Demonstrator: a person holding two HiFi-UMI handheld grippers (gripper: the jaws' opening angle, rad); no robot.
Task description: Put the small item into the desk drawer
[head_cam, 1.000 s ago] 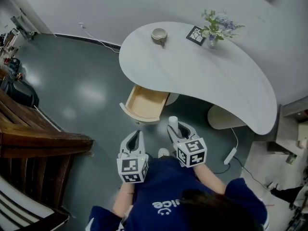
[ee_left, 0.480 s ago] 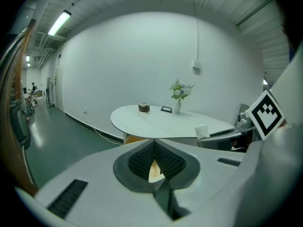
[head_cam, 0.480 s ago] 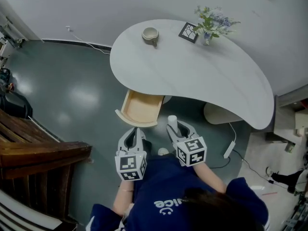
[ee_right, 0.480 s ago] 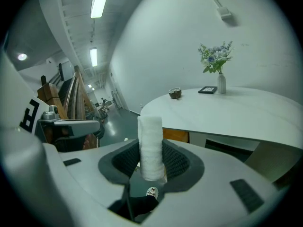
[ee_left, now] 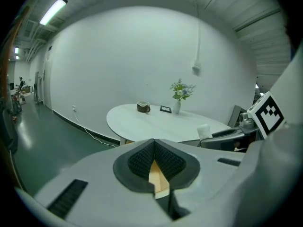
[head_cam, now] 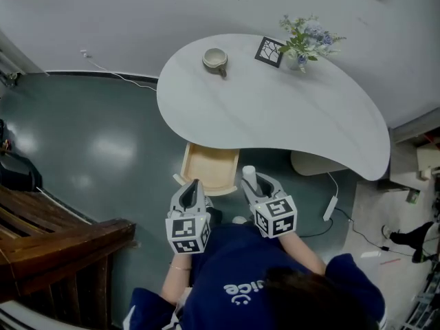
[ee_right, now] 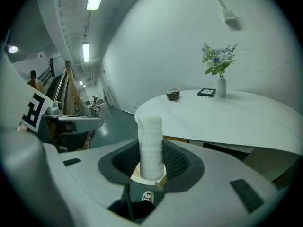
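Note:
A small white cylinder [ee_right: 151,144] stands upright between the pads of my right gripper [ee_right: 151,151], which is shut on it. In the head view the right gripper [head_cam: 251,182] holds the cylinder [head_cam: 248,173] just right of the open wooden drawer [head_cam: 210,168], which sticks out from under the white curved desk [head_cam: 275,115]. My left gripper [head_cam: 194,185] hangs at the drawer's front edge. Its tips [ee_left: 154,143] meet with nothing between them, and the drawer's pale wood [ee_left: 159,181] shows below them.
On the desk stand a cup [head_cam: 215,58], a small framed picture [head_cam: 269,51] and a vase of flowers [head_cam: 304,43]. Dark wooden furniture [head_cam: 55,246] fills the left. A white cable and plug [head_cam: 331,208] lie on the floor at the right, near a pale rounded base [head_cam: 316,163].
Both grippers have moved forward towards the desk. The open drawer now lies right in front of their tips. The right gripper still holds the white cylinder.

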